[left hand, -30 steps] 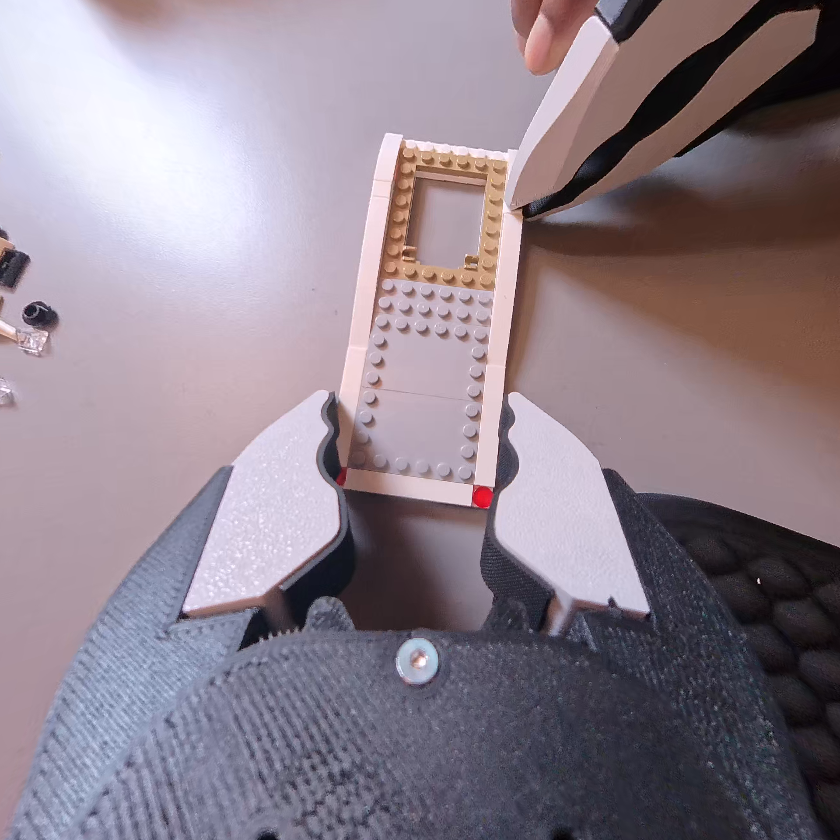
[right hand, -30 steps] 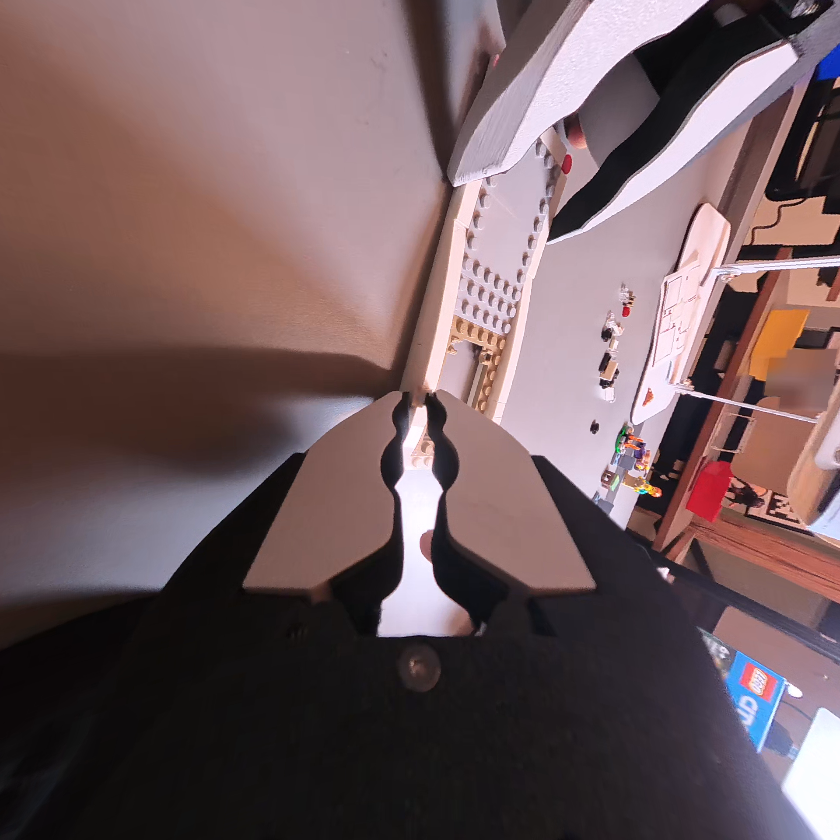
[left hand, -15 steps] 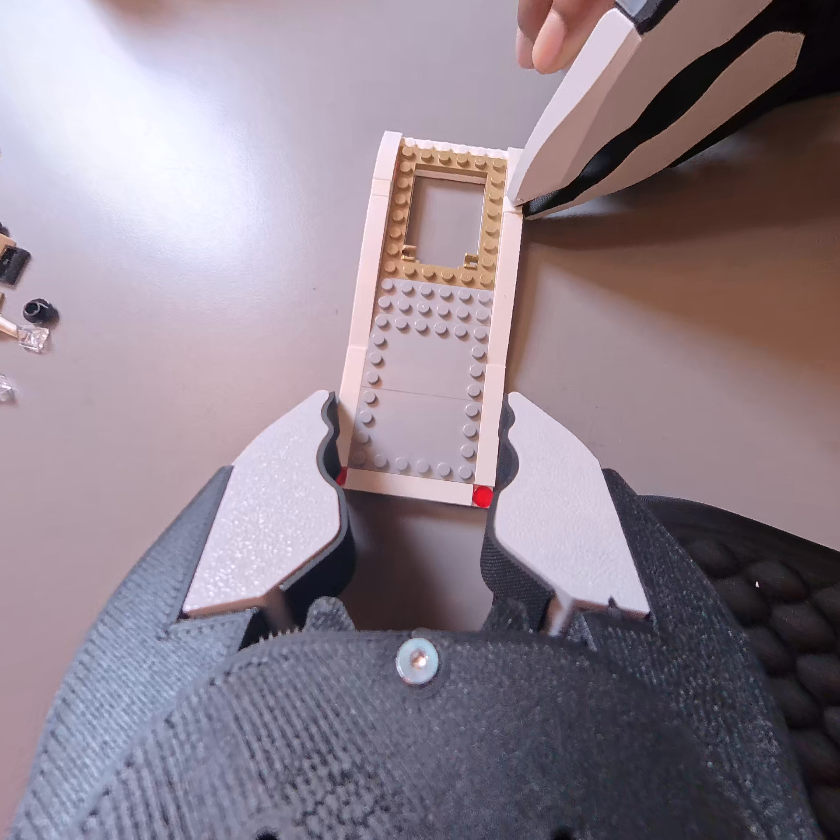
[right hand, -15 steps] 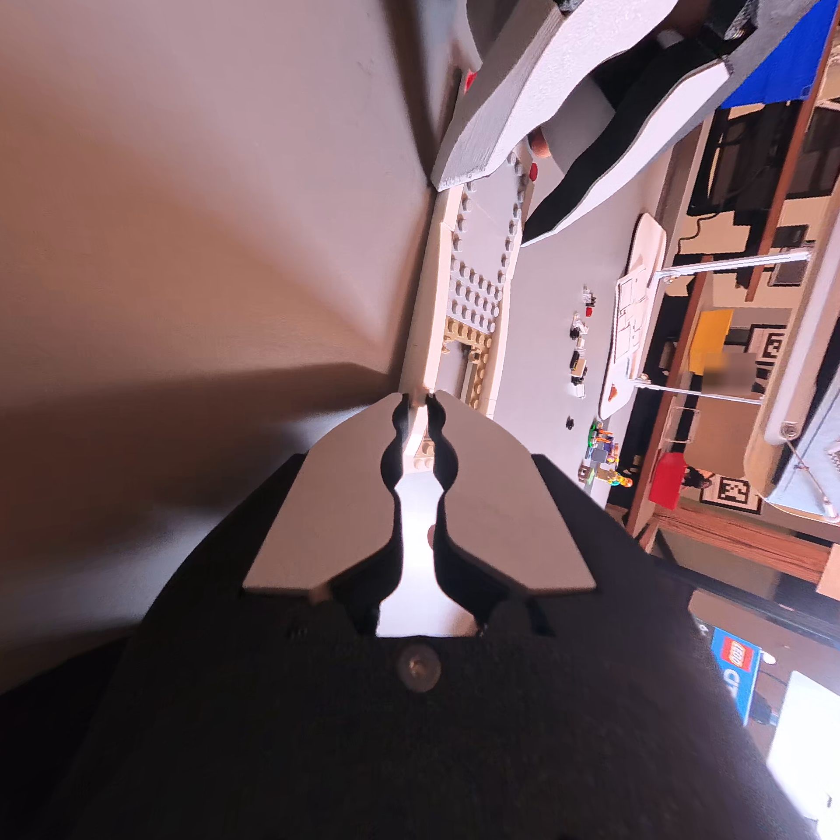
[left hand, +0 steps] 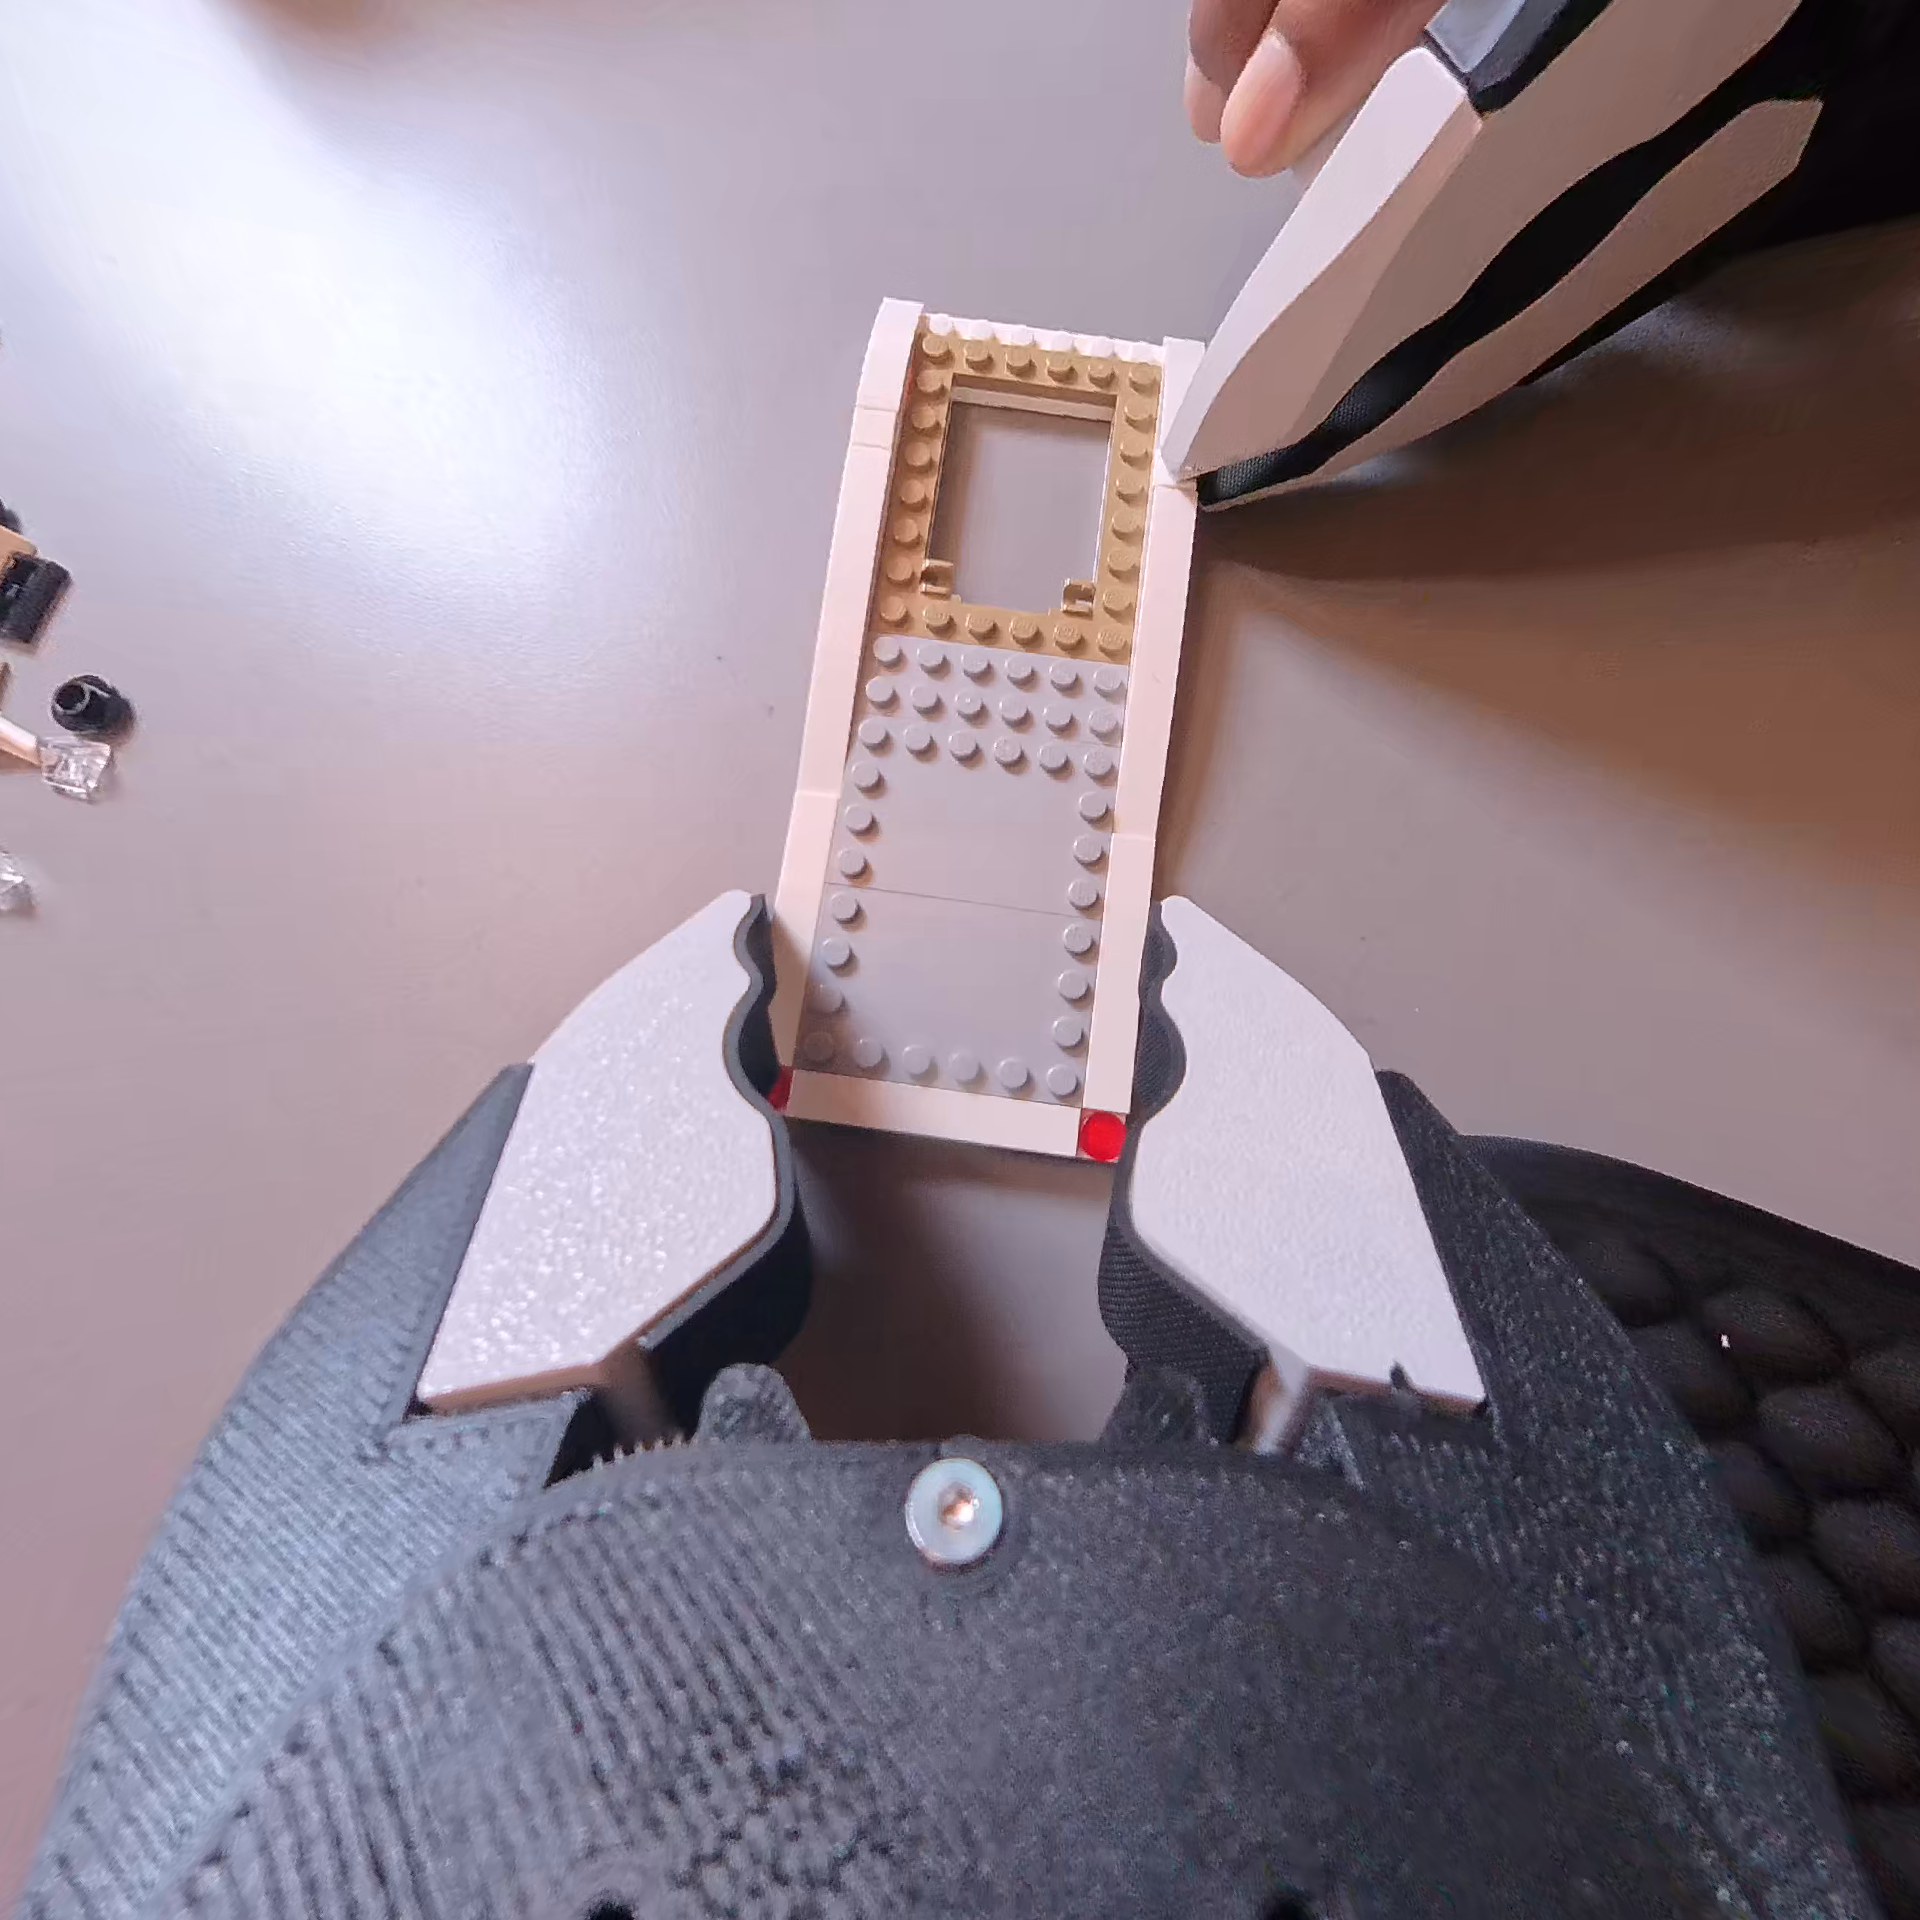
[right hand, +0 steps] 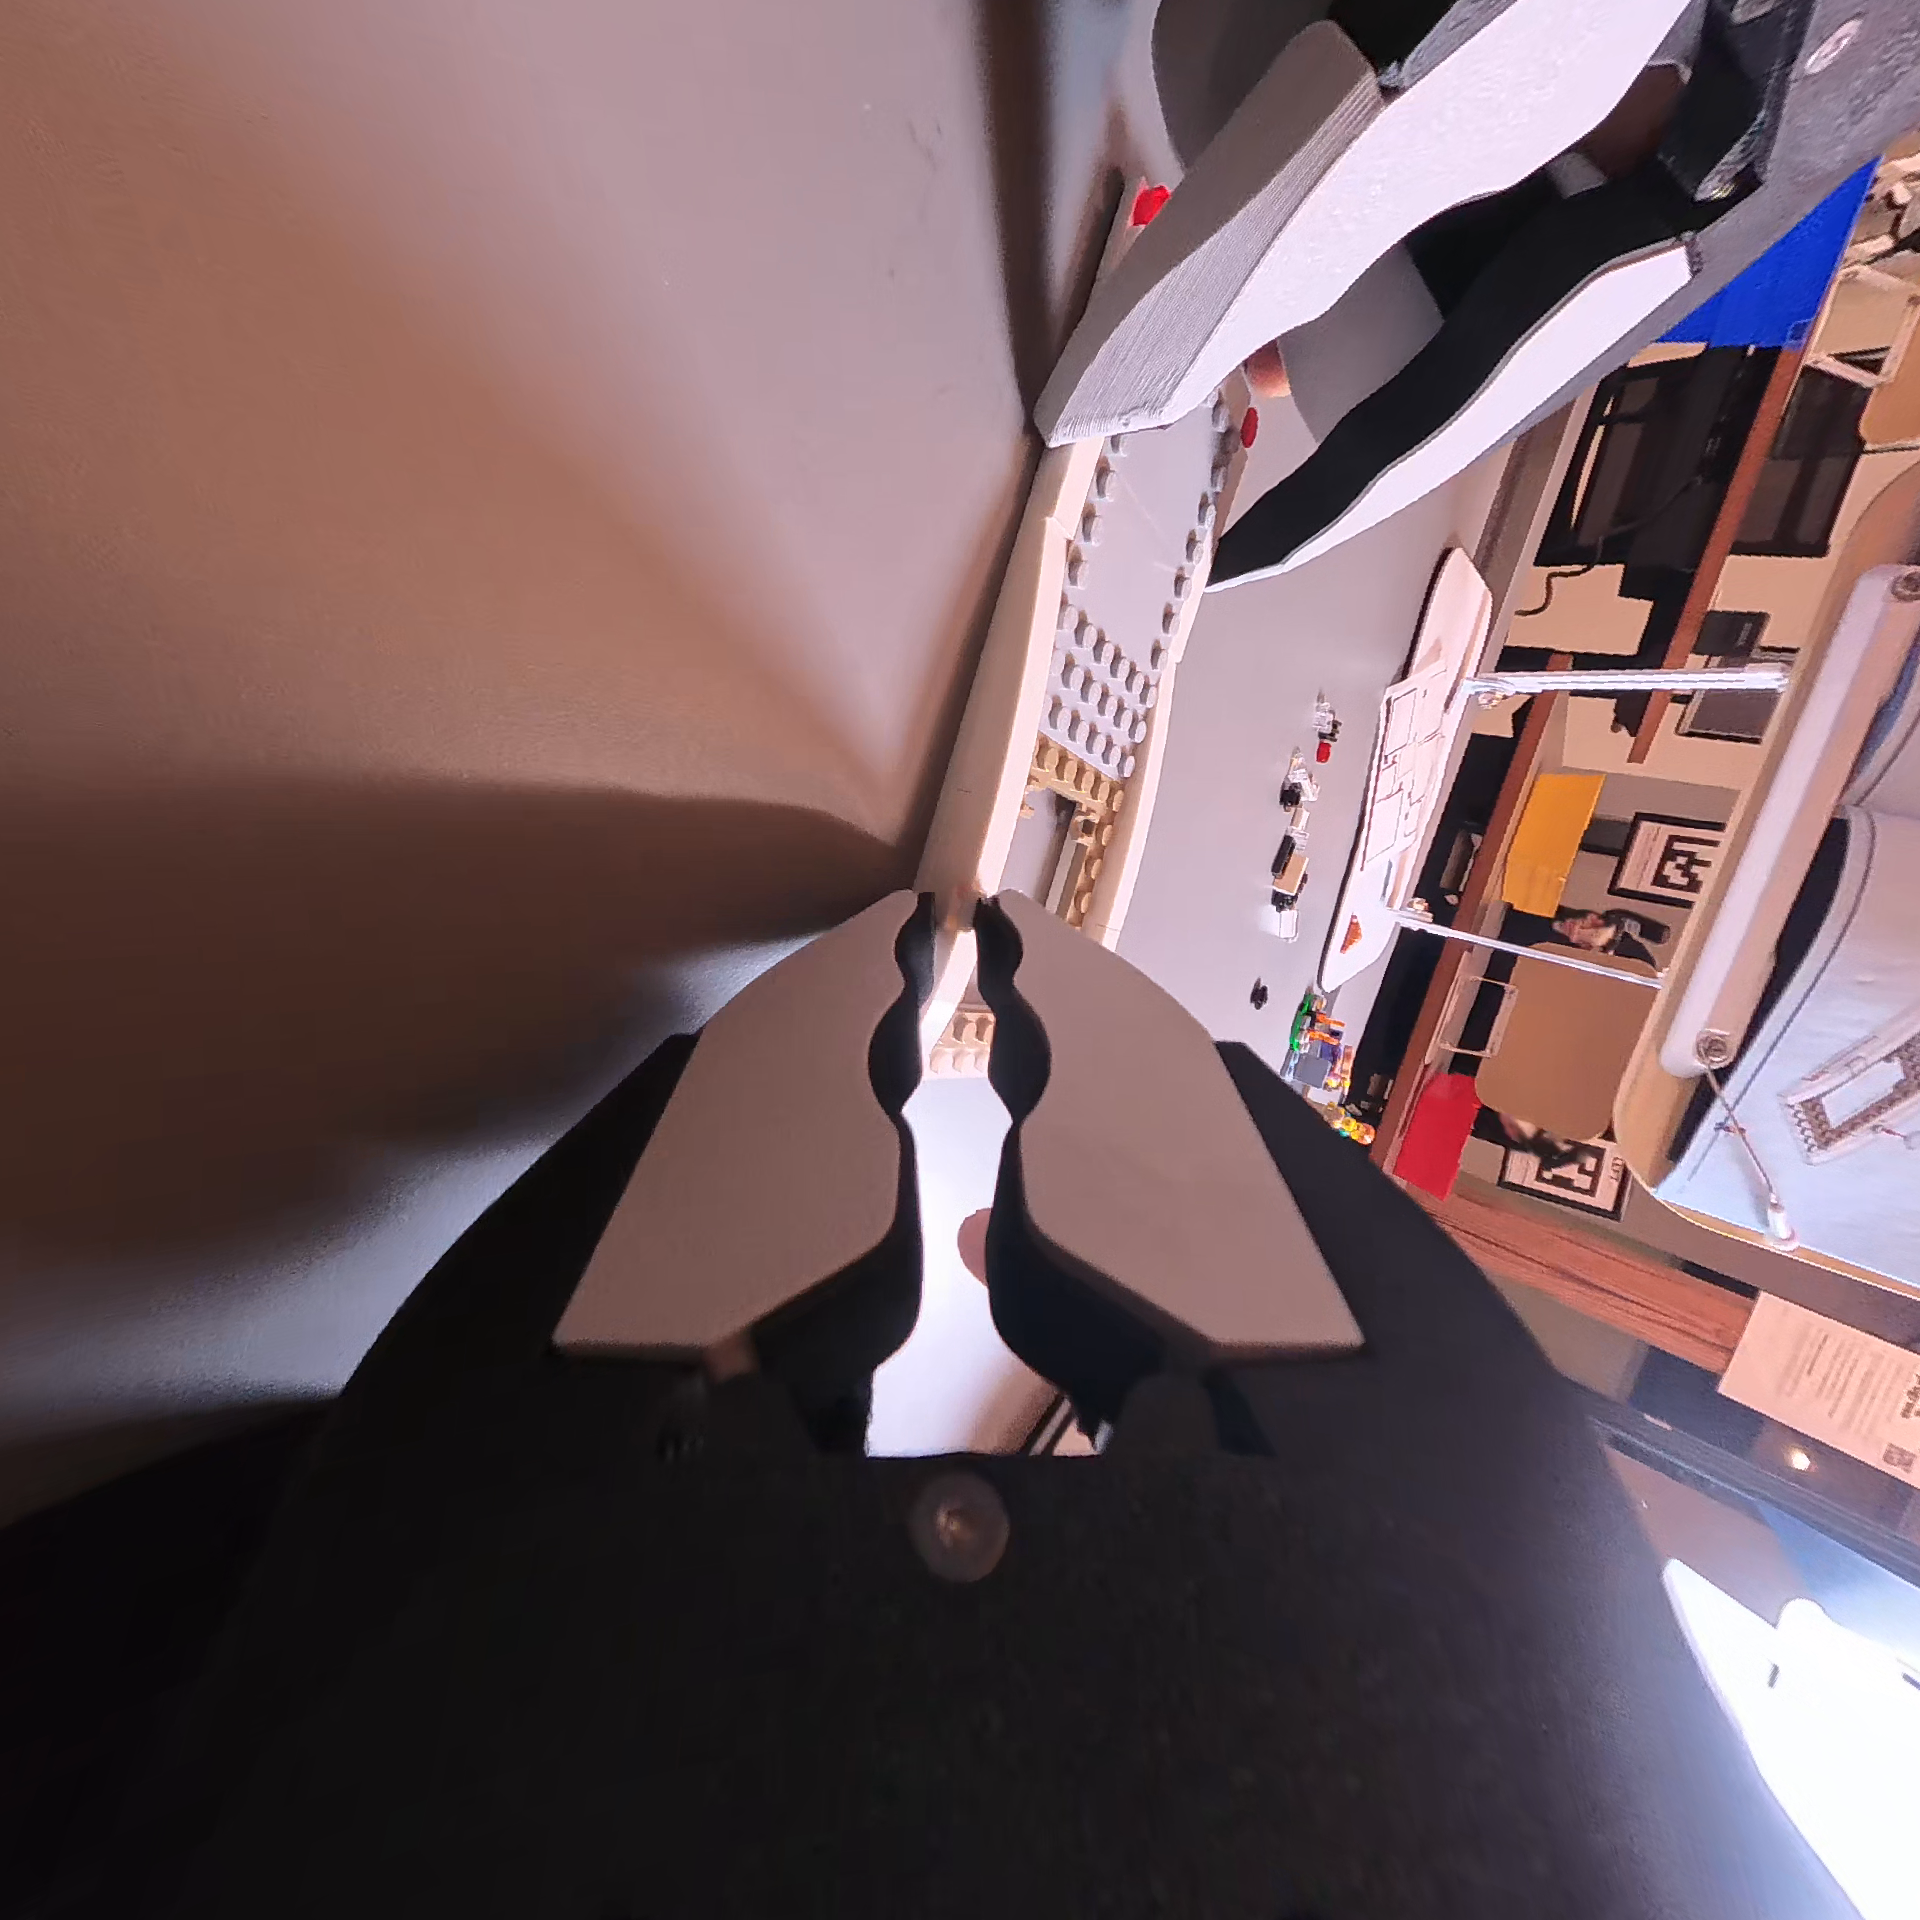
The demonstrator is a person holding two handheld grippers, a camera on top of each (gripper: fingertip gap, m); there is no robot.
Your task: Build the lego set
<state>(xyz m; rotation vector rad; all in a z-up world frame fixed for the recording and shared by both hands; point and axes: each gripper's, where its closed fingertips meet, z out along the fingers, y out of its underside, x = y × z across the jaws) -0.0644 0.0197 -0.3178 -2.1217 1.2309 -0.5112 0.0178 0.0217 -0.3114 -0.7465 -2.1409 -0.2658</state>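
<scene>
- The left gripper [left hand: 961, 1023] clamps the near end of a long brick-built plate [left hand: 977, 831] lying flat on the grey-brown table [left hand: 416, 416]; both dark pads press the plate's white side strips, though the near-left red corner stud [left hand: 779, 1088] is half hidden behind the left finger.
- The plate has a grey studded middle, a tan frame [left hand: 1029, 488] with an open window at the far end, white edging and a red stud [left hand: 1099, 1132] at the near-right corner.
- The right gripper [right hand: 951, 914], tilted on its side, is clenched on the white edge strip at the plate's far corner; its narrow jaws hide the contact, so how much of the strip is pinched is hard to make out; in the left wrist view it [left hand: 1195, 468] meets that corner, its body cut off by the frame.
- A person's fingertips [left hand: 1247, 94] show at the top edge, cropped.
- Small loose pieces [left hand: 78, 727], black and clear, lie well apart at the left margin, partly cut off.
- In the right wrist view, a white booklet [right hand: 1403, 769] and colourful bits [right hand: 1320, 1049] sit farther along the table, too small to identify.
</scene>
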